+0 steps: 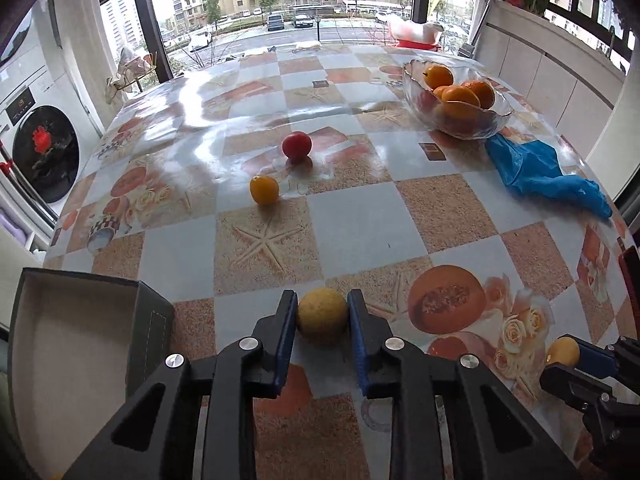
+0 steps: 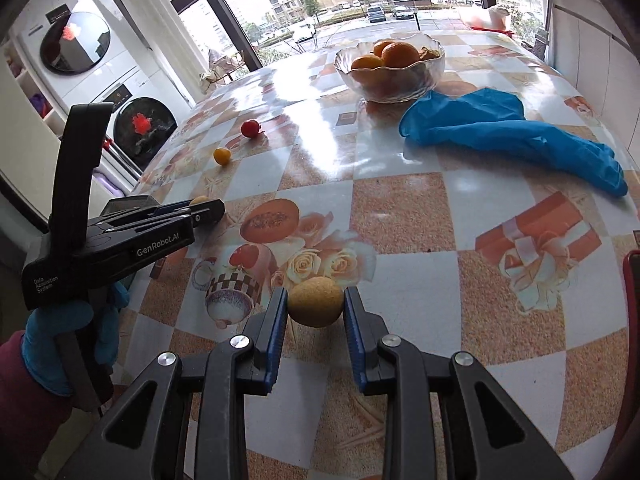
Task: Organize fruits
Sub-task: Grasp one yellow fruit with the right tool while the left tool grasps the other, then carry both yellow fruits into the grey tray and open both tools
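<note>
While each tool grips a yellow fruit low over the bench, left tool and right tool stand well short of the glass bowl of oranges.

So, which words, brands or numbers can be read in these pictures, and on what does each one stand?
"GenRobot.AI": on the side of the left gripper, right wrist view.
"Data Acquisition System": small print on the same gripper's body, just readable.
Washer panel: lit digits, too blurred to read.
Nothing else bears readable text.
</note>
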`<state>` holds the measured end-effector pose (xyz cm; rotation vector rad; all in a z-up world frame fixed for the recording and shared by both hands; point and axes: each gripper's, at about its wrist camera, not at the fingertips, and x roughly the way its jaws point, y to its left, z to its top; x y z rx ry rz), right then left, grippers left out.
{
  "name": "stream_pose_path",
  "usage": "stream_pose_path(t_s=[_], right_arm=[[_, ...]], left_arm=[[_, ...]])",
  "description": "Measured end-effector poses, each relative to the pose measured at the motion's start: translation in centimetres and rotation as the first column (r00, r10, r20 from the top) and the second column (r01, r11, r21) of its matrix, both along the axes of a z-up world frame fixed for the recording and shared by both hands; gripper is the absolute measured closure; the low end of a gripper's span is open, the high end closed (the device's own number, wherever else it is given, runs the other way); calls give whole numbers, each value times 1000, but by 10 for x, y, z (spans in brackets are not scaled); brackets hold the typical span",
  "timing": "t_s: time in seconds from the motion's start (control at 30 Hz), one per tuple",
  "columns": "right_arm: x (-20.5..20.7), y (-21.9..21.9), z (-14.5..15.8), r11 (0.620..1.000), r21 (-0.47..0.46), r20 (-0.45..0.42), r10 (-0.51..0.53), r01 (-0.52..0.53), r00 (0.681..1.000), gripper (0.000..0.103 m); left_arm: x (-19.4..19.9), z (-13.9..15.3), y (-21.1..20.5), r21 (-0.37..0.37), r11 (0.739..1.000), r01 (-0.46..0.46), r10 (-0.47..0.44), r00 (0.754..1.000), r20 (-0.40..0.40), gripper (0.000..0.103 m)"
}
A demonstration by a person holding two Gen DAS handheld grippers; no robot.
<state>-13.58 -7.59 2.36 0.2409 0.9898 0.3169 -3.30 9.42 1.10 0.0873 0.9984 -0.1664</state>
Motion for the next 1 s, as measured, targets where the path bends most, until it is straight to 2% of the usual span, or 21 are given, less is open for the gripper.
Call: stream_pose_path(t_s=[0.17, 0.4, 0.8, 1.0], right_arm=[[-25, 0, -1, 999, -51, 25, -10, 12, 1000, 72], [-50, 7, 0, 997, -78, 28, -6, 8, 1000, 72], [-76, 13, 21, 996, -91, 49, 3, 2, 999, 72], [-82, 26, 21, 994, -105, 40, 25, -21, 999, 72]], left_arm=[[-40, 0, 2, -63, 998, -21, 21, 1000, -3, 76], [-86, 0, 3, -70, 997, -34, 34, 999, -8, 76], [-117, 23, 19, -101, 994, -42, 48, 998, 50, 76], [-133, 27, 29, -95, 995, -38, 45, 996, 80, 76]])
